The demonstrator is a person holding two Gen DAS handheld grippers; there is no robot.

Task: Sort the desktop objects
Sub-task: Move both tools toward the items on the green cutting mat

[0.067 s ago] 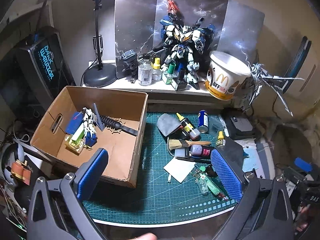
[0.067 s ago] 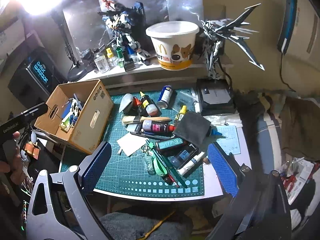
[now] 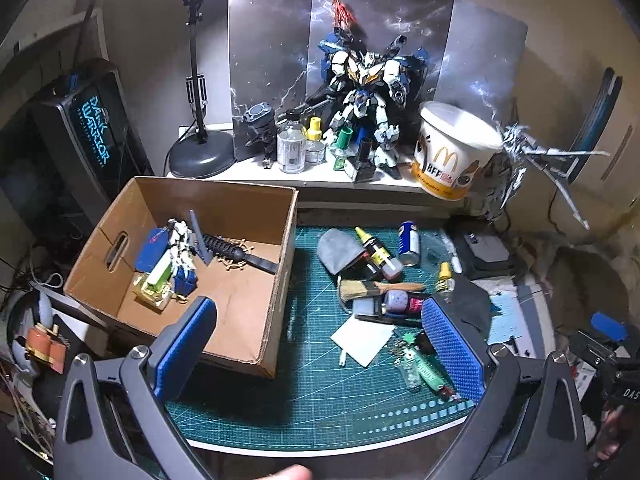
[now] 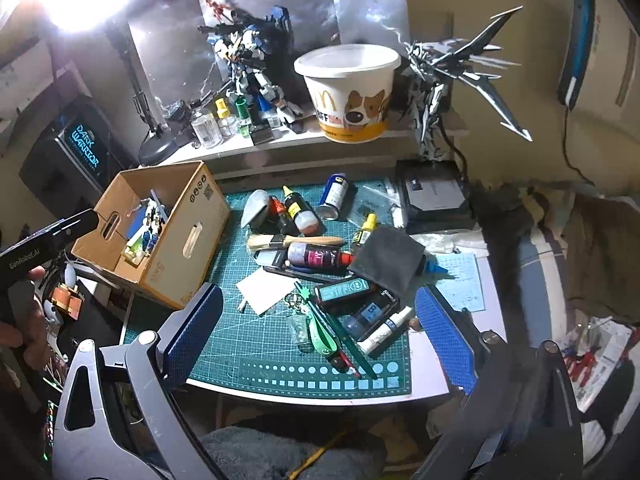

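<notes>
A brown cardboard box (image 3: pixel 256 204) (image 4: pixel 200 220) stands at the left of the green cutting mat (image 3: pixel 312 392) (image 4: pixel 256 344). It holds a small blue-white model (image 3: pixel 172 264) and a black sword-like piece (image 3: pixel 236 252). Loose items lie on the mat: a brush (image 3: pixel 372 288) (image 4: pixel 288 242), bottles (image 3: pixel 380 252) (image 4: pixel 300 208), a blue can (image 3: pixel 410 238) (image 4: pixel 334 194), white paper (image 3: pixel 362 340) and a green strap (image 4: pixel 320 336). My left gripper (image 3: pixel 316 344) is open and empty above the mat's front edge. My right gripper (image 4: pixel 316 336) is open and empty above the mat's front.
A raised shelf behind holds a large robot model (image 3: pixel 368 92), small jars (image 3: pixel 290 148), a lamp base (image 3: pixel 200 156) and a McDonald's bucket (image 3: pixel 452 152) (image 4: pixel 348 92). A winged model (image 4: pixel 452 76) and a black box (image 4: pixel 434 196) stand at right. A dark cloth (image 4: pixel 388 260) lies on the mat.
</notes>
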